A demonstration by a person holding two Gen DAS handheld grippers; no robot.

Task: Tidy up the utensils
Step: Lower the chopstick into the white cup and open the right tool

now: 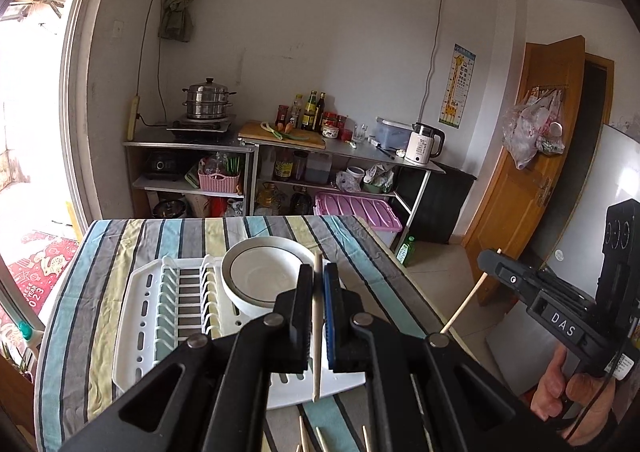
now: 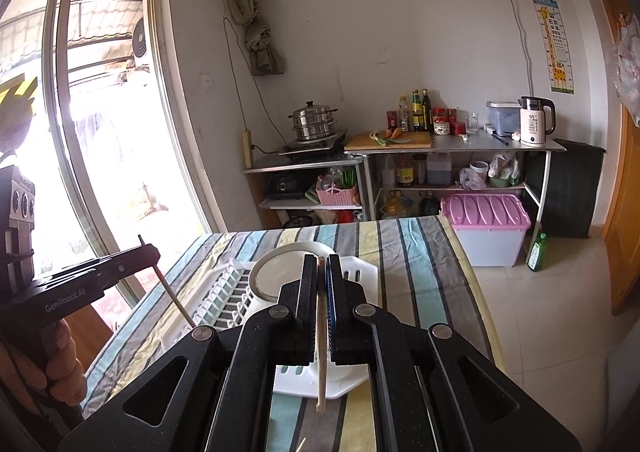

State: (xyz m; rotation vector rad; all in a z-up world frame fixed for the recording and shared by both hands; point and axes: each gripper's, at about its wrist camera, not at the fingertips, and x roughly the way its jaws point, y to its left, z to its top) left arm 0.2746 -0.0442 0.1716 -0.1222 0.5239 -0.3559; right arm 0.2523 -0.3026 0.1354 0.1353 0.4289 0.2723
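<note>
The striped-cloth tabletop (image 1: 120,244) carries a white plastic dish rack (image 1: 140,316) holding a white round bowl (image 1: 256,276). Both grippers hover on its near side: the left gripper (image 1: 319,292) pinches one pale wooden chopstick (image 1: 316,332), its long axis running near-to-far, the right gripper (image 2: 320,292) another chopstick (image 2: 321,364) alike.

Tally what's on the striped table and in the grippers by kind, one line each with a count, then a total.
Chopsticks held, one in the left gripper and one in the right gripper: 2
Loose chopsticks on the striped table, only tips visible at the frame edge: at least 3
White bowl: 1
White dish rack: 1
Total: at least 7
</note>
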